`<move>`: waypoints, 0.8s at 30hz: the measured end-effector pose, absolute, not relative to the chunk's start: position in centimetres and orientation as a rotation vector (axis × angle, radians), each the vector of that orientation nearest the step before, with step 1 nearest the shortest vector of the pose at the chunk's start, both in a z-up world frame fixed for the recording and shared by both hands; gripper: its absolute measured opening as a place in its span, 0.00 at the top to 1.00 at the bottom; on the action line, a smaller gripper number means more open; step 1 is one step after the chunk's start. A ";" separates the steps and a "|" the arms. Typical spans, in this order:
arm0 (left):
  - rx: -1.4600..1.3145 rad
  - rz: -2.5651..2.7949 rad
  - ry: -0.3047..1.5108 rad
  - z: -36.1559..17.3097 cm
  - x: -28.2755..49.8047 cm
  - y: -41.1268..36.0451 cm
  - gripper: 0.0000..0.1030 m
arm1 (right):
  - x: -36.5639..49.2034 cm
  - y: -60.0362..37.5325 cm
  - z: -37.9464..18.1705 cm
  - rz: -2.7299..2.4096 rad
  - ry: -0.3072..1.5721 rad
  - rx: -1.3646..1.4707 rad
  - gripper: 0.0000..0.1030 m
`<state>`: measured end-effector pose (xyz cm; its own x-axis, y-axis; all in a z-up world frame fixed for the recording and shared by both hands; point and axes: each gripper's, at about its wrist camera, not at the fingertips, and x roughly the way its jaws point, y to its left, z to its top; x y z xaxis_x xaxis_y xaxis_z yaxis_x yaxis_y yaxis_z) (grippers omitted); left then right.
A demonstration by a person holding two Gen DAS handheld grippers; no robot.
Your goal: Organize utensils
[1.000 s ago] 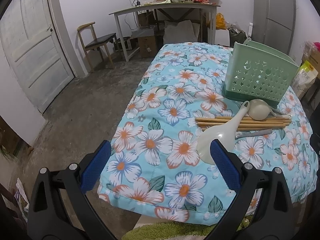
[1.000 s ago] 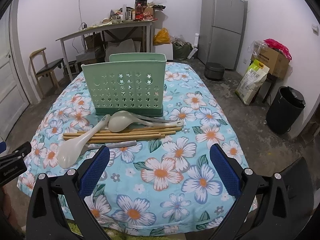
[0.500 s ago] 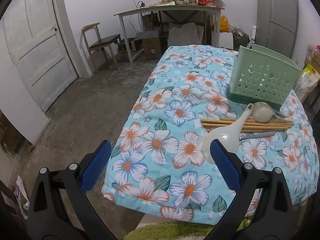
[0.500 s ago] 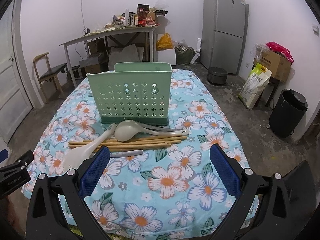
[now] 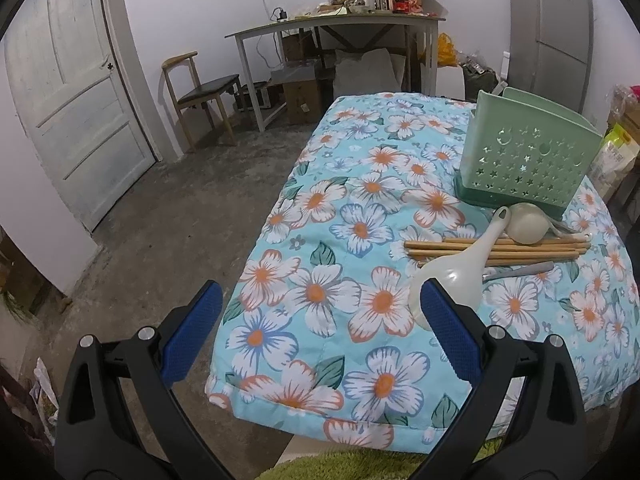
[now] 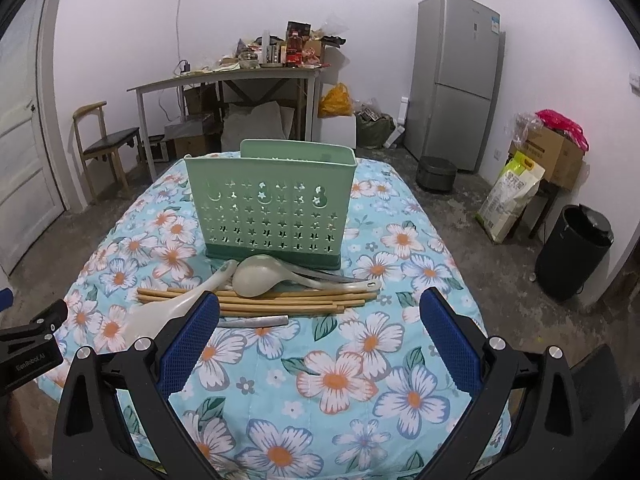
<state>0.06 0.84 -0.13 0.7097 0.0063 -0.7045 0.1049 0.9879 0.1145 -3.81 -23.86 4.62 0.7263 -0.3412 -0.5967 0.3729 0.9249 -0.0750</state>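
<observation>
A green perforated utensil holder [image 6: 270, 208] [image 5: 524, 164] stands upright on the floral tablecloth [image 6: 340, 380]. In front of it lie several wooden chopsticks [image 6: 248, 300] [image 5: 492, 250], a white rice paddle [image 6: 160, 316] [image 5: 456, 272], a pale ladle [image 6: 260, 276] [image 5: 526, 224] and a metal handle [image 6: 256, 322]. My right gripper [image 6: 320, 344] is open above the near part of the table, just short of the utensils. My left gripper [image 5: 320, 332] is open at the table's left corner, its right pad overlapping the paddle's bowl in view.
A cluttered grey table [image 6: 240, 76], a wooden chair [image 5: 200, 92] and a white door [image 5: 68, 100] stand at the back and left. A fridge [image 6: 456, 80], a black bin [image 6: 572, 252], a sack [image 6: 512, 196] and boxes [image 6: 556, 156] are on the right.
Both grippers have pulled back and risen a little, so the table and utensils look slightly farther. Both stay open. The utensils have not moved.
</observation>
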 end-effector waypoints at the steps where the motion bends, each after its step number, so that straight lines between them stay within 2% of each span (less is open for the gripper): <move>1: 0.150 -0.060 0.777 -0.2 0.1 0.8 0.07 | -3.8 -23.8 4.6 -0.393 0.646 0.045 0.05; 24: 0.054 -0.242 0.808 -1.6 -0.1 1.1 0.07 | -3.0 -22.8 4.2 -0.355 0.619 0.042 0.05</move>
<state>-0.10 1.11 -1.62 0.6649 -0.1940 -0.7213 0.2352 0.9709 -0.0443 -3.05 -22.83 4.21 0.7558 -0.3130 -0.5752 0.3382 0.9387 -0.0664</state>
